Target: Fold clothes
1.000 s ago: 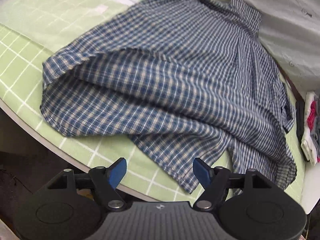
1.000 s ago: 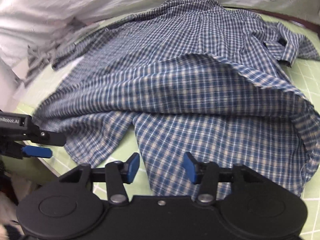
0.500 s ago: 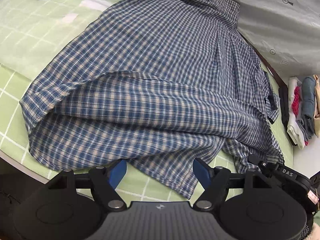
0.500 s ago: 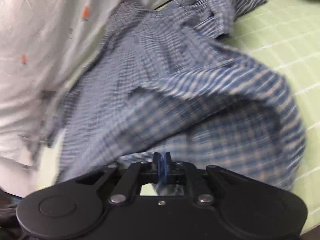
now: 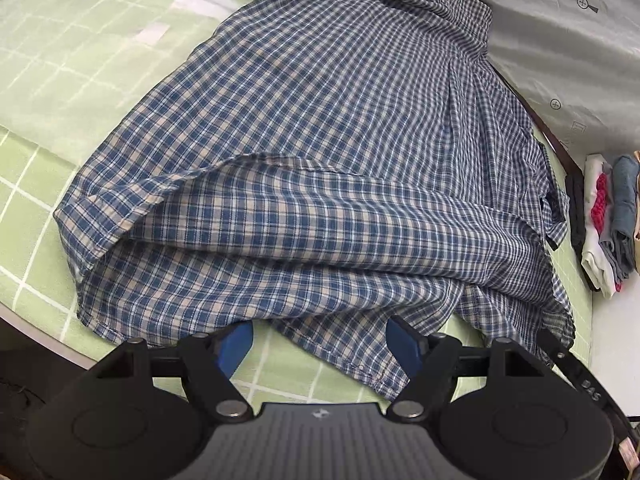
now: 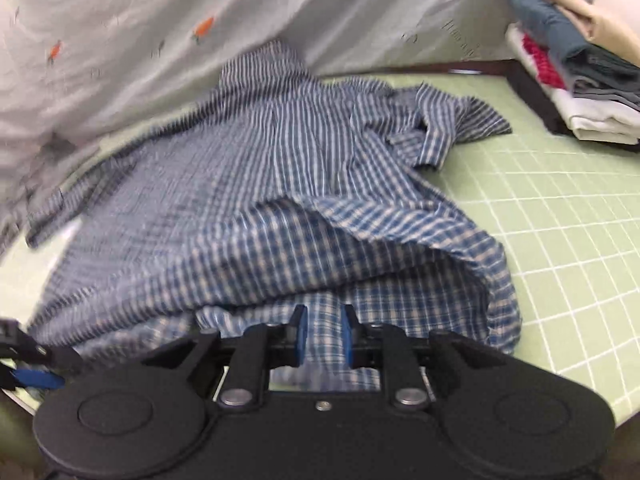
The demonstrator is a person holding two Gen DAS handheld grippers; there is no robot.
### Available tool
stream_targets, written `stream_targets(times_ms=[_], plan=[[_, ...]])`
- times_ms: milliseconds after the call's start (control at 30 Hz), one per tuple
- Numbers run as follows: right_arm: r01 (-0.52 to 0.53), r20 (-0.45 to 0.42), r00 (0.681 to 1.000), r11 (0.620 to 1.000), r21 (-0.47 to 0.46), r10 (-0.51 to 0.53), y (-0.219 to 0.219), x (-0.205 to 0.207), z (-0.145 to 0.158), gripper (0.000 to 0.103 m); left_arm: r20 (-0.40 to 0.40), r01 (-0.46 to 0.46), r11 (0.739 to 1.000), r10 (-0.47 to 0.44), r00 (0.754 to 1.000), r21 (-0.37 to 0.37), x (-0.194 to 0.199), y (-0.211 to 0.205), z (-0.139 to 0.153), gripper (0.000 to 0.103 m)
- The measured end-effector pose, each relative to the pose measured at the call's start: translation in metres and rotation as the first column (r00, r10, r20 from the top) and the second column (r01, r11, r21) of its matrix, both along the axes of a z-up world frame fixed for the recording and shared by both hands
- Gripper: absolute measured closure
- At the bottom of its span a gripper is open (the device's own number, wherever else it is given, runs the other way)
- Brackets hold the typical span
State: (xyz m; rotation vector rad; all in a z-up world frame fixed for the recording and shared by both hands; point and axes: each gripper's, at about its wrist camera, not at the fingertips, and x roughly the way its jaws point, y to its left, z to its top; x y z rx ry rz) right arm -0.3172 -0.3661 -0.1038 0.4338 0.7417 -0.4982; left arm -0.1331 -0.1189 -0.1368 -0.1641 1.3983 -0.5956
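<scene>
Your right gripper [image 6: 323, 339] has its fingers [image 6: 299, 334] down to a narrow gap, and they've just eased apart a touch after snapping in from a much wider spread. Checked cloth shows in that gap, right at the hem of the plaid shirt [image 5: 320, 152], but whether the pads actually pinch it you can't tell from here; the view is blurred. A second ago those fingers stood apart in front of the hem, so this looks like your grab on the near edge.

Your left gripper [image 5: 322, 344] sits with its fingers [image 5: 236, 342] wide, nothing between them, just short of the shirt's near hem, as it was a second ago.

The shirt lies spread on the green gridded tabletop [image 6: 560, 216], collar away from you against the grey sheet [image 6: 160, 40], lower back panel bulging up. Beyond the shirt's right sleeve sits a stack of folded clothes [image 6: 580, 80]. Judging by that, the left side needs its grip next before any fold begins.
</scene>
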Motion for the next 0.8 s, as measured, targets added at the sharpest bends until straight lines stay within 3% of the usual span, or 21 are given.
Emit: stream_targets(times_ms=[133,300,500,633,700,800], plan=[[-0.028,0.054,0.998,0.997,0.071,0.024,0.002,-0.008,0.007,0.083,-0.009,0.016,1.0,-0.016,1.0,0.002,0.003,-0.002,-0.003,0.029],[-0.049,0.024,0.999,0.992,0.119,0.047,0.017,-0.014,-0.003,0.083,-0.015,0.044,0.999,-0.043,0.999,0.003,0.006,-0.004,-0.006,0.029],[-0.062,0.025,0.998,0.987,0.146,0.059,0.03,-0.02,-0.007,0.083,-0.017,0.074,0.997,-0.074,0.997,0.009,0.007,-0.002,-0.007,0.029],[-0.131,0.053,0.991,0.98,0.147,0.124,0.041,-0.019,-0.005,0.081,-0.016,0.088,0.996,-0.088,0.996,0.011,0.006,-0.002,-0.007,0.028],[-0.166,0.025,0.986,0.972,0.169,0.164,0.046,-0.014,-0.01,0.069,-0.015,0.095,0.995,-0.095,0.995,0.011,0.006,-0.004,-0.007,0.027],[-0.138,-0.109,0.981,0.974,0.18,0.159,0.048,-0.003,-0.029,0.07,-0.015,0.101,0.995,-0.101,0.995,0.013,0.007,-0.006,-0.008,0.026]])
